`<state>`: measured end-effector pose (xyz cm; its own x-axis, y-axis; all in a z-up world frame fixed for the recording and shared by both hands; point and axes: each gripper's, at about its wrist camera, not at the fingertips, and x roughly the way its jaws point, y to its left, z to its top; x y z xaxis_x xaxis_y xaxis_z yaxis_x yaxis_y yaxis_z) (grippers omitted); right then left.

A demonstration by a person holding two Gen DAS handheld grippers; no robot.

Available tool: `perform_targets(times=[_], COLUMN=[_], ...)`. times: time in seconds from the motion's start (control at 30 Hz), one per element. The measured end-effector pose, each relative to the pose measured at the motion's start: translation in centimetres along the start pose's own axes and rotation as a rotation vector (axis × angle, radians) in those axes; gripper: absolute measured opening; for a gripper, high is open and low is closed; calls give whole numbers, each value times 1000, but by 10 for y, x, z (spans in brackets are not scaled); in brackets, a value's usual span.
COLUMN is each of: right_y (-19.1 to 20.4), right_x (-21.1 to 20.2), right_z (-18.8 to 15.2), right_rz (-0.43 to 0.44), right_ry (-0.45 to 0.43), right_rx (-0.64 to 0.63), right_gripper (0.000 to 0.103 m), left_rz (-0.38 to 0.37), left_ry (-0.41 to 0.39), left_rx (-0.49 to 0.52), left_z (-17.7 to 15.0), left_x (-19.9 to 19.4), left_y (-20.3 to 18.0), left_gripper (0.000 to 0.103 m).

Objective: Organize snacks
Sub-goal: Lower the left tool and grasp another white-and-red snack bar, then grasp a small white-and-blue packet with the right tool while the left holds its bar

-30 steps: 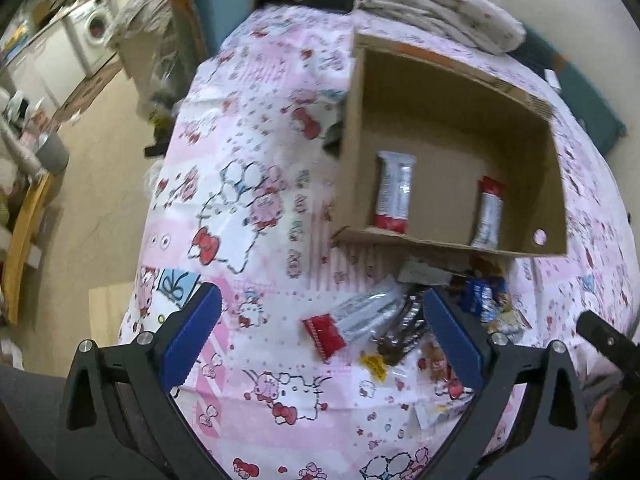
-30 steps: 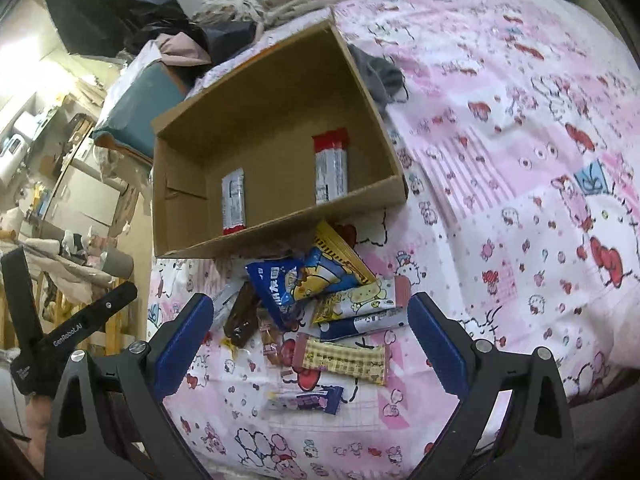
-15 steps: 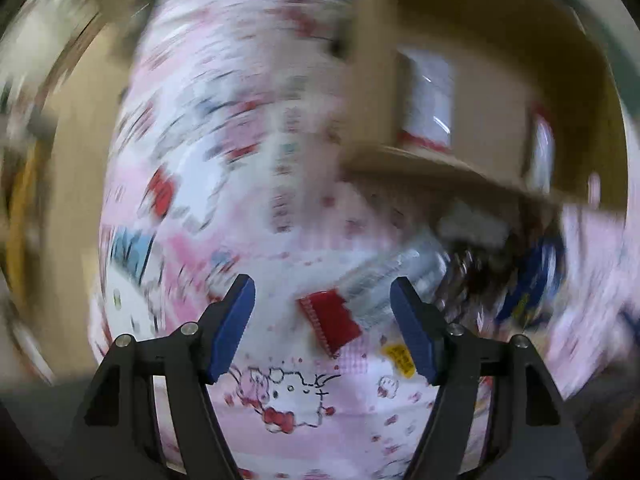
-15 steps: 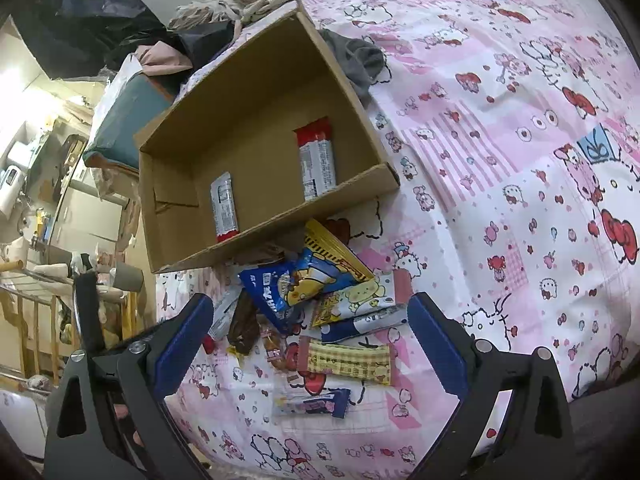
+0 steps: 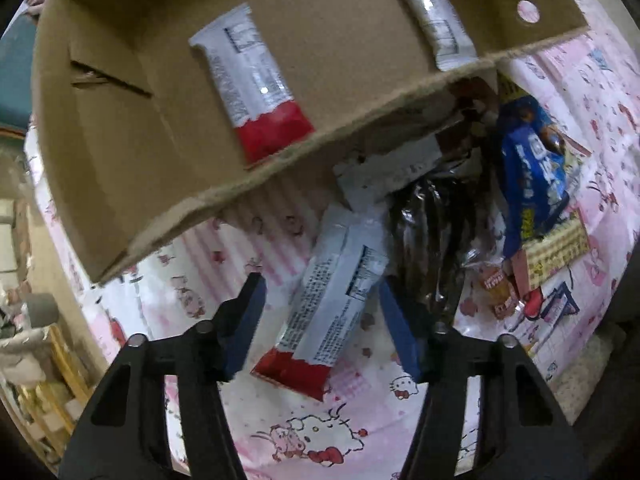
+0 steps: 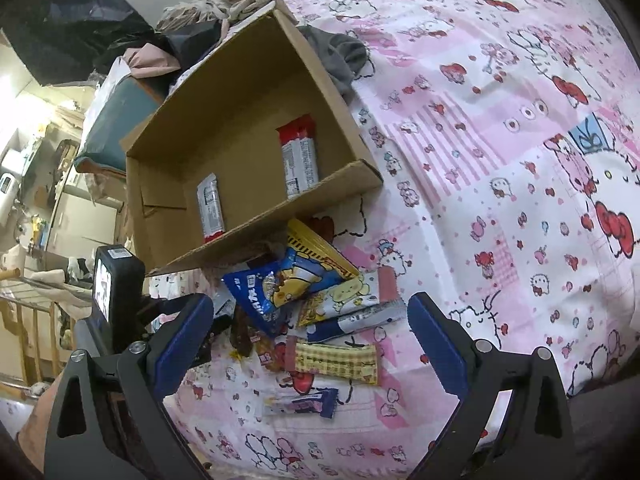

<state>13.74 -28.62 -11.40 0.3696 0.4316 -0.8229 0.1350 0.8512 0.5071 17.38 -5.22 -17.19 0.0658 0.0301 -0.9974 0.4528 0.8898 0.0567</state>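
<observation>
In the left wrist view my left gripper (image 5: 324,316) points down at the pile, and its jaws are closing. A white-and-red snack bar (image 5: 336,304) lies on the bedsheet between the blue pads. The left pad still stands clear of it. Just beyond is the cardboard box (image 5: 280,164) with two more white-and-red bars (image 5: 252,80) (image 5: 436,20) inside. My right gripper (image 6: 310,344) hangs open and empty above the snack pile: a blue bag (image 6: 276,292), a yellow checked bar (image 6: 336,364) and a small blue packet (image 6: 304,404).
The pink cartoon-print bedsheet (image 6: 500,160) covers the bed. Grey cloth (image 6: 340,56) lies against the box's (image 6: 280,216) far right corner. A dark foil wrapper (image 5: 428,240) and the blue bag (image 5: 532,168) crowd the right of the held-around bar. The bed's edge is at lower left.
My left gripper has come down and rolled toward the pile, and its jaws have narrowed around the white-and-red bar. The right gripper has barely moved.
</observation>
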Motion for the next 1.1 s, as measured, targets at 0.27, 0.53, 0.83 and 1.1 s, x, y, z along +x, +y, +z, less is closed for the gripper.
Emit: perform_targets(times=[0.27, 0.53, 0.83, 1.1], right_y=[-2, 22, 43, 68], right_x=[2, 23, 70, 105], right_z=[2, -19, -74, -104], right_rz=[-12, -17, -120, -244], right_ry=[3, 155, 308, 300], right_rx=[13, -121, -209, -346], right_gripper=[100, 100, 100, 103], left_rz=[-62, -166, -205, -250], left_ry=[42, -15, -179, -214], left_rx=[-36, -243, -489, -528], left_z=[-17, -66, -106, -105], left_x=[1, -50, -95, -94], left_y=[7, 6, 39, 40], left_gripper=[27, 27, 27, 27])
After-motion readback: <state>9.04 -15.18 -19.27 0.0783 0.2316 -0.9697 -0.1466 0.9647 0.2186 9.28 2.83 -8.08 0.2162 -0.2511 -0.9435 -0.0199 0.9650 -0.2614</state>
